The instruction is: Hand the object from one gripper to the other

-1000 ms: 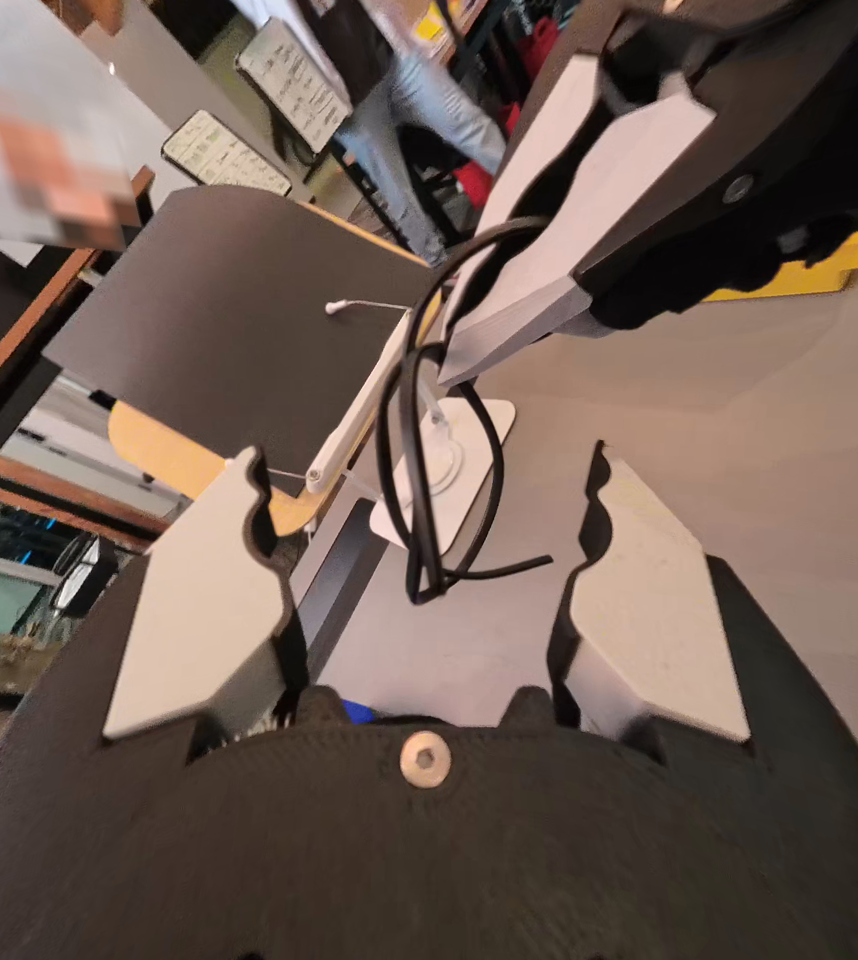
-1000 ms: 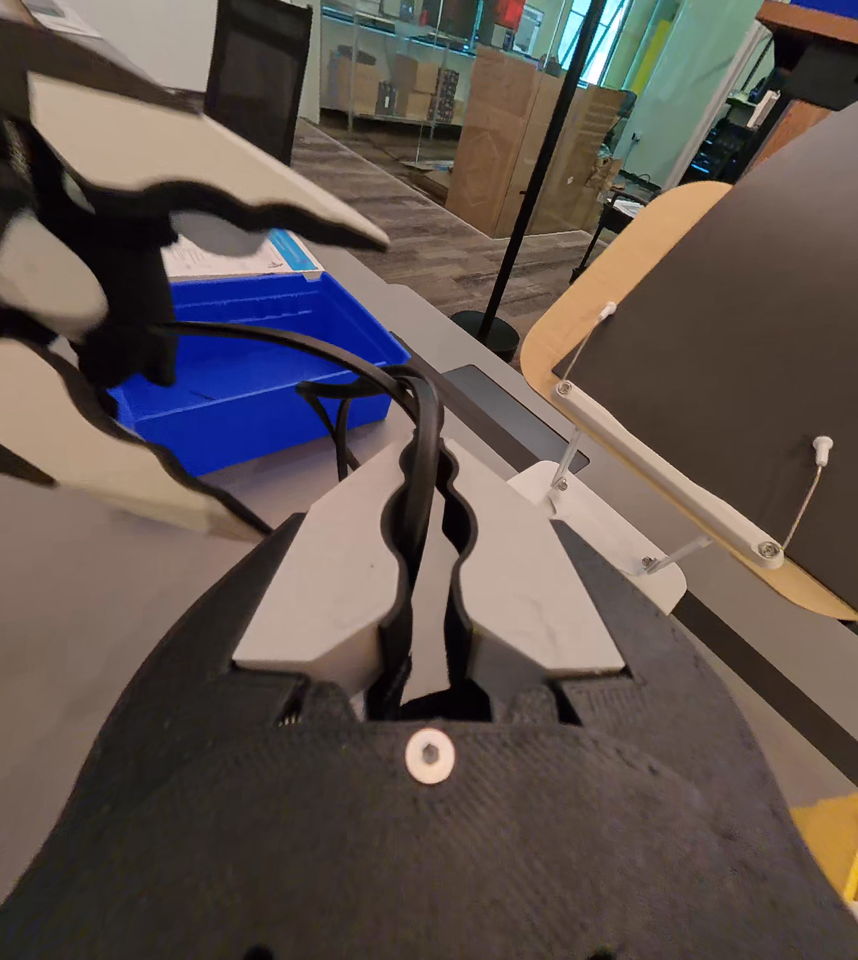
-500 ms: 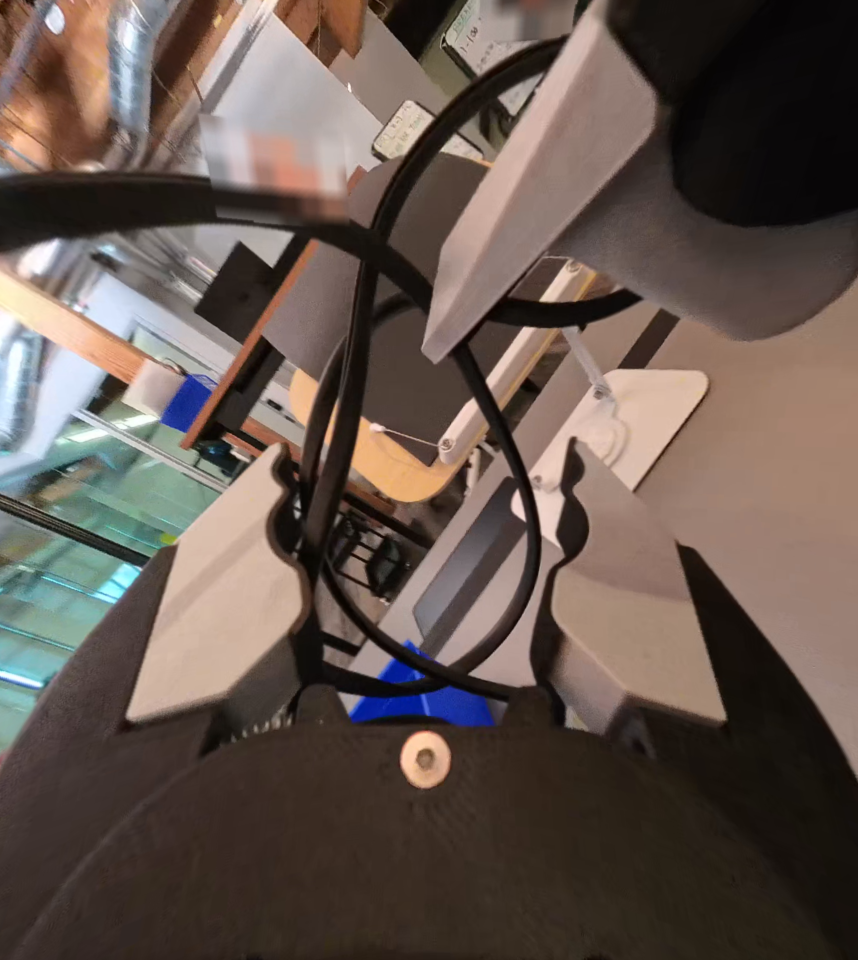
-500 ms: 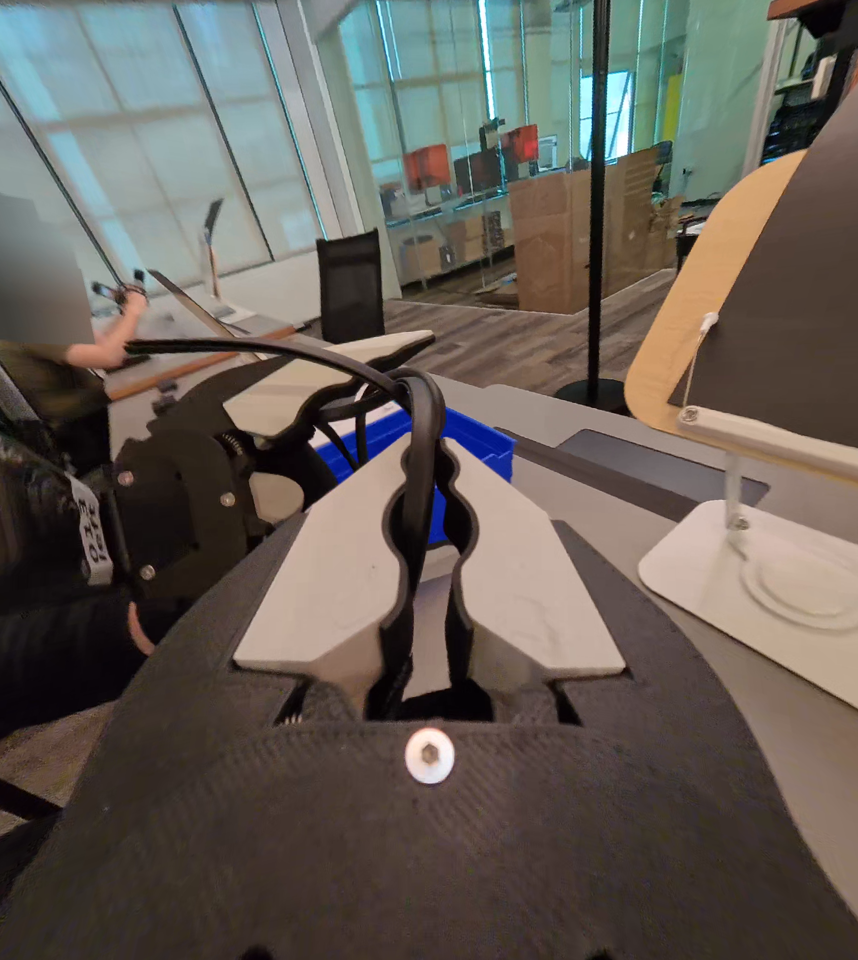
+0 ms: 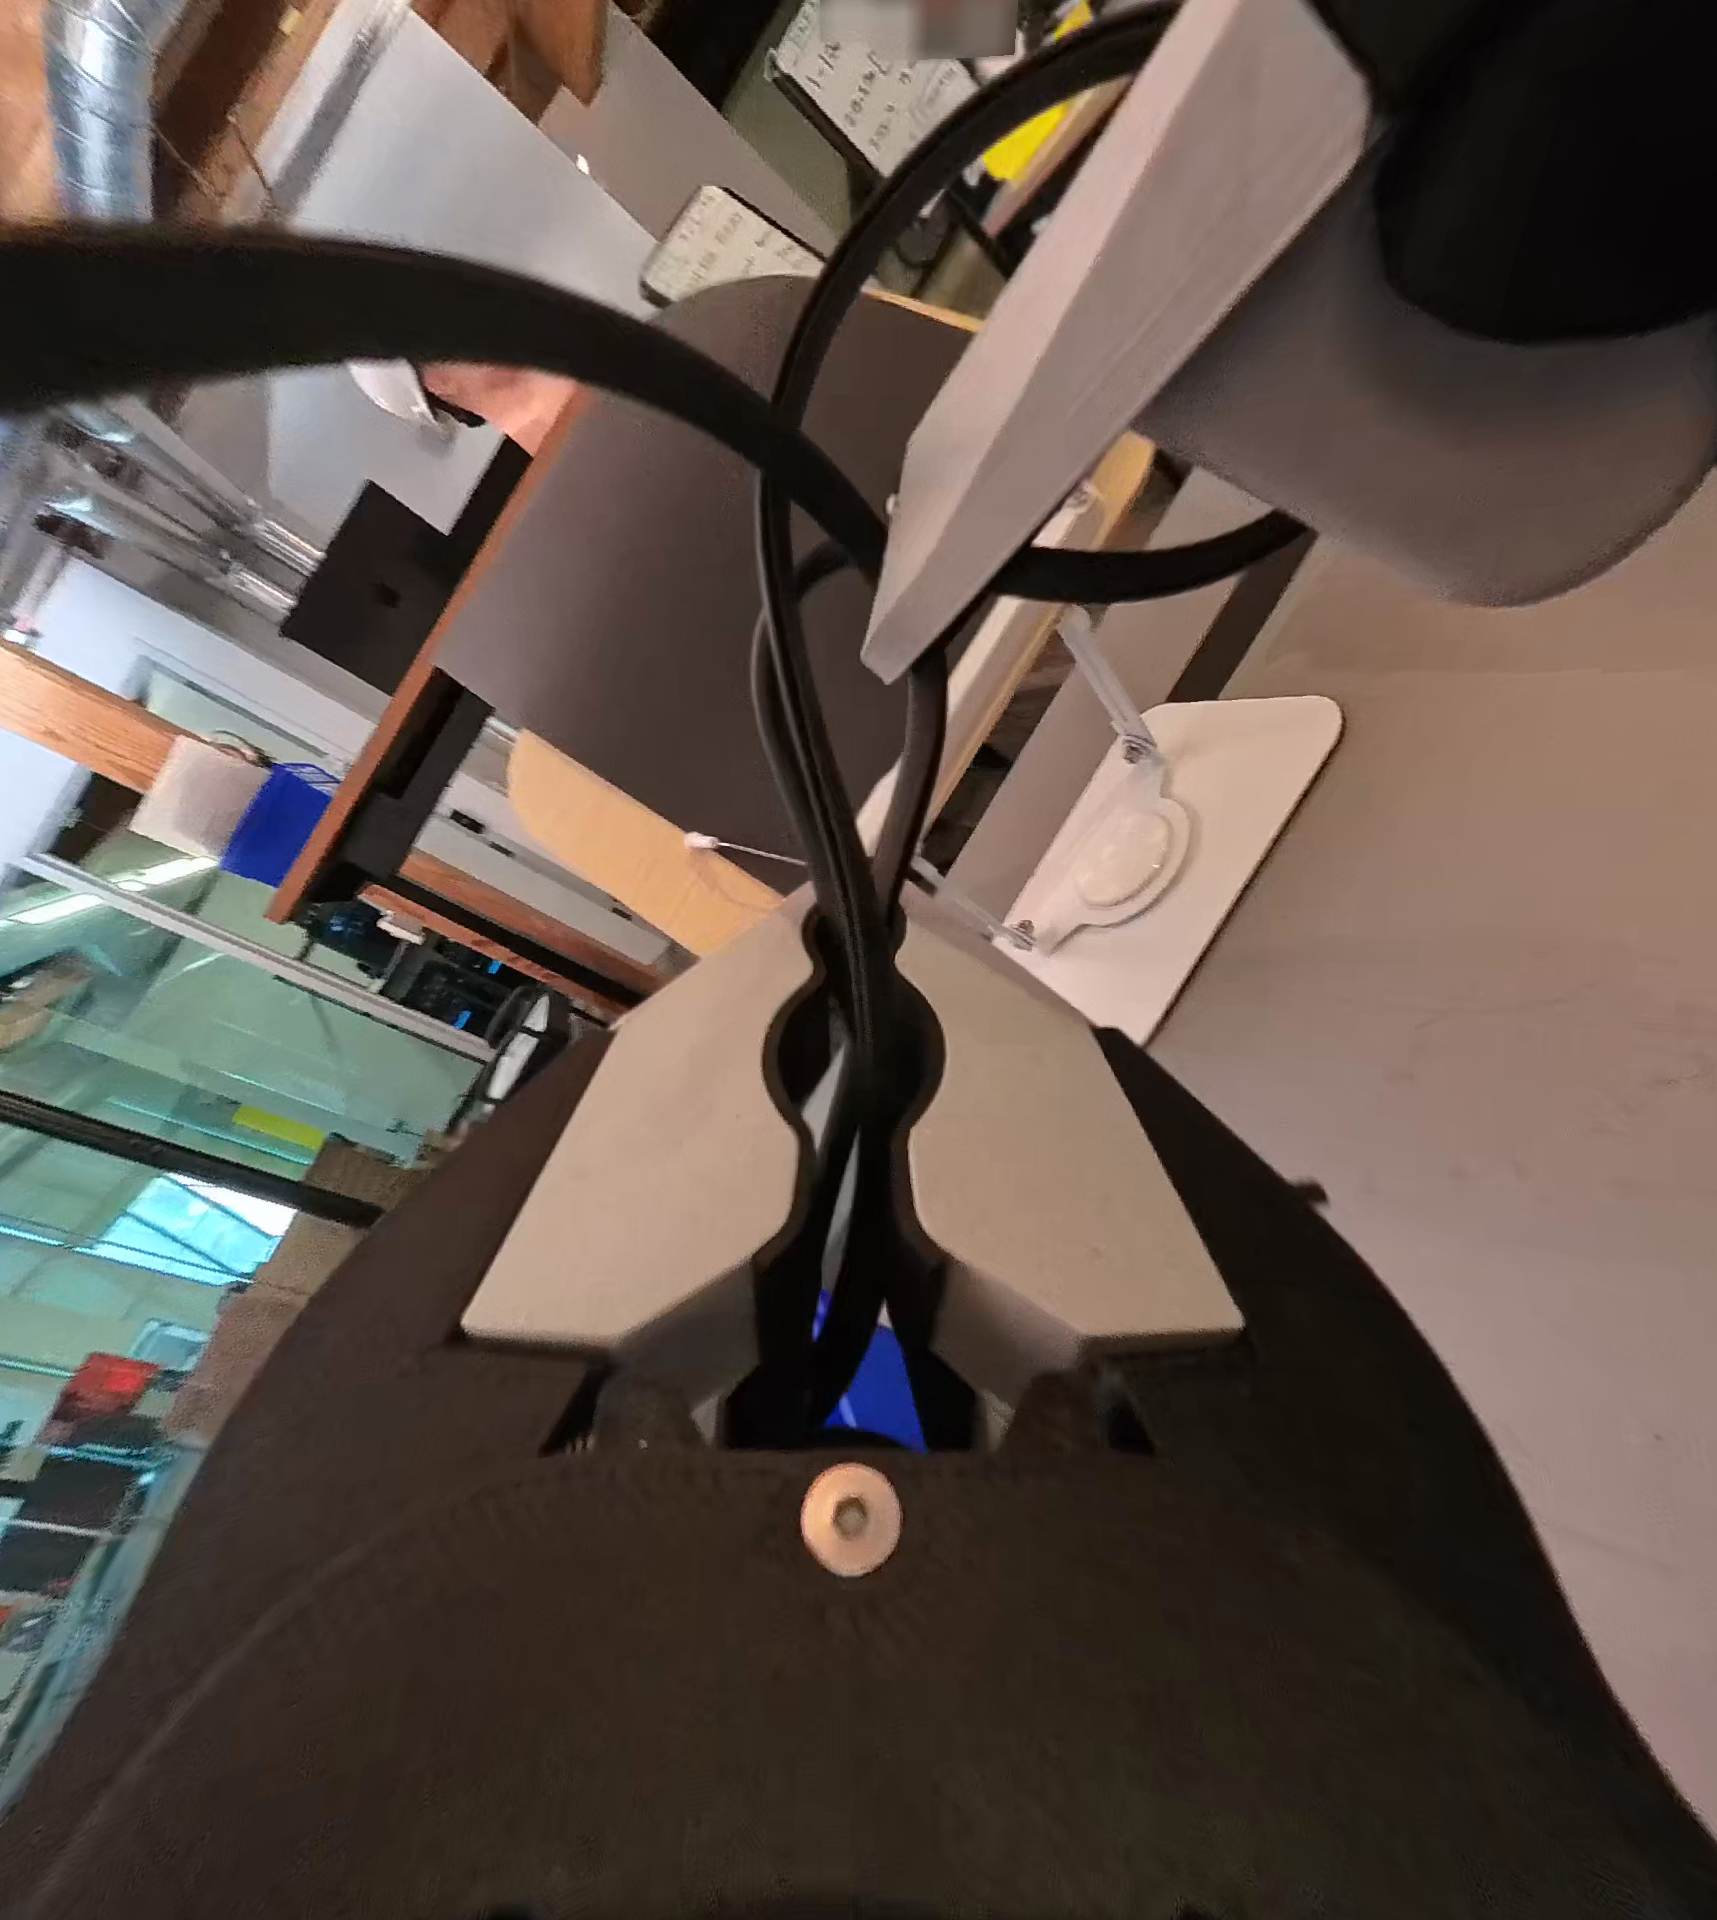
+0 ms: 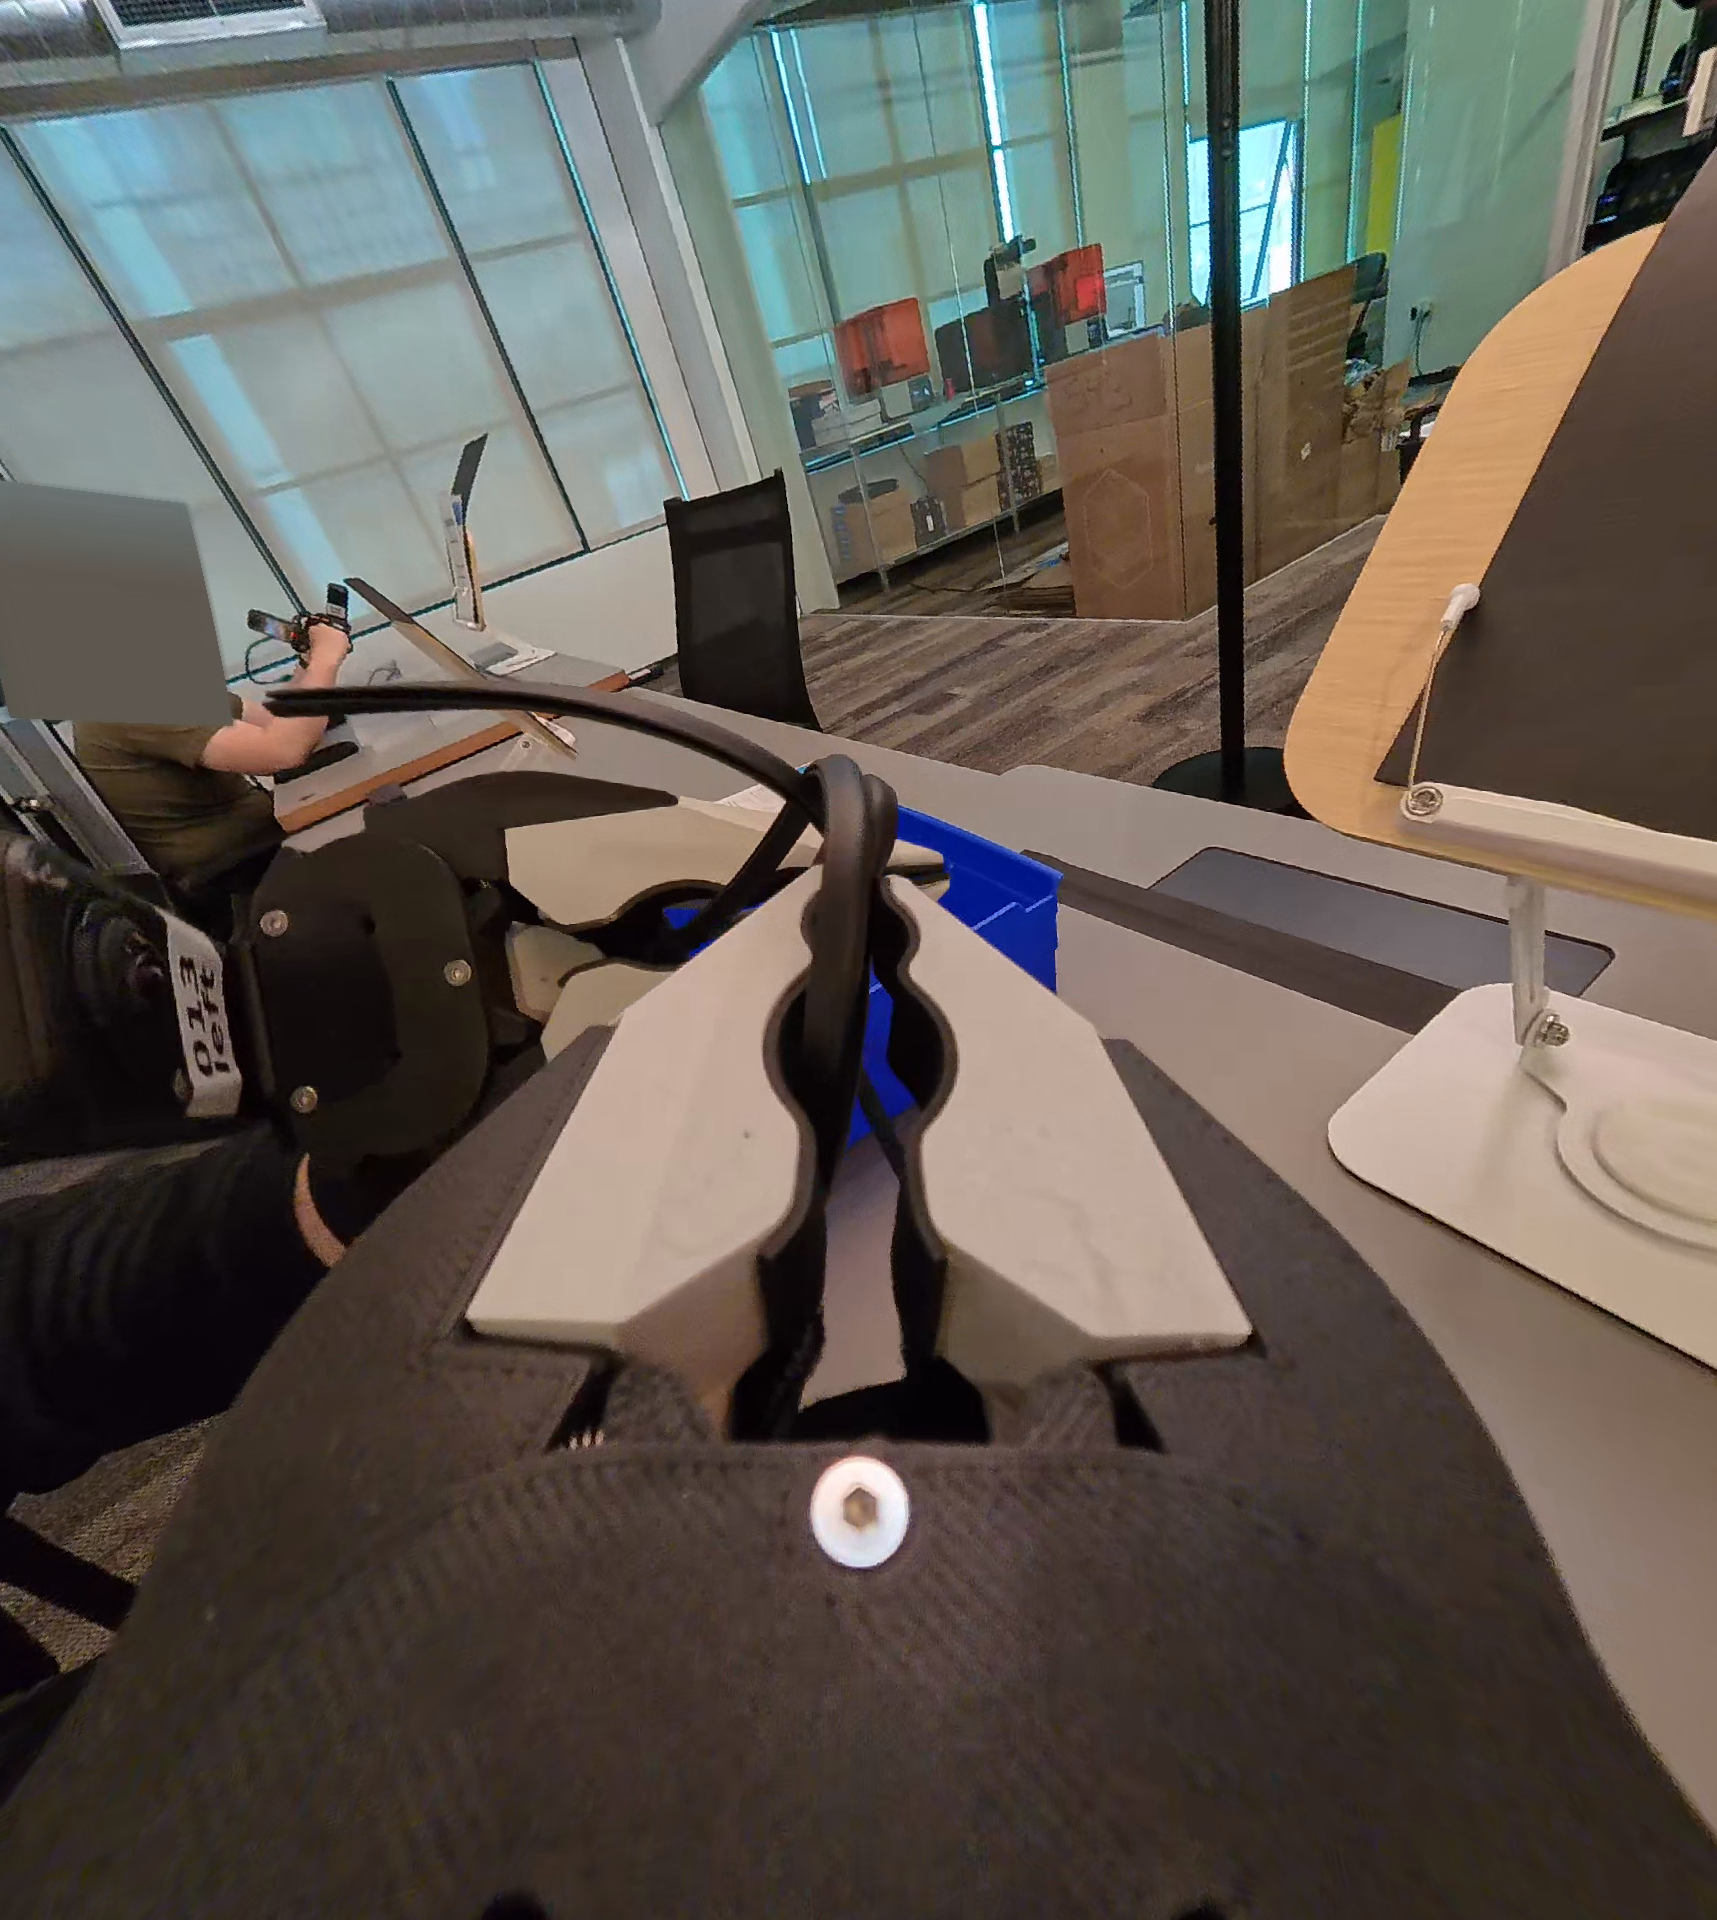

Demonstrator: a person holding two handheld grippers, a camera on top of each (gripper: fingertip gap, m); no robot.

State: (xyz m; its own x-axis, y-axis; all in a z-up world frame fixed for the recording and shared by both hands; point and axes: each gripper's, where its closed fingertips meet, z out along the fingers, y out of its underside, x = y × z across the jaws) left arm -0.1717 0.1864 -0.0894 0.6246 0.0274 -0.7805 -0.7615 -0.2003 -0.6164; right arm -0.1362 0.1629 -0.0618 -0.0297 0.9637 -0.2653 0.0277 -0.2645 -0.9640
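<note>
Looped black rubber-coated cable pinched in closed grey-fingered left gripper, also clamped in closed right gripper, cable ends cut off, blue plastic bin mostly hidden behind fingers, grey tabletop below.

A grey bench carries a white stand base at its right side. A dark panel with a pale wooden edge leans on that stand's white arm. A blue bin sits on the bench left of the stand base. Beyond the bin stands a black chair, with cardboard boxes behind glass walls farther back. A seated person works at a desk left of the chair.
</note>
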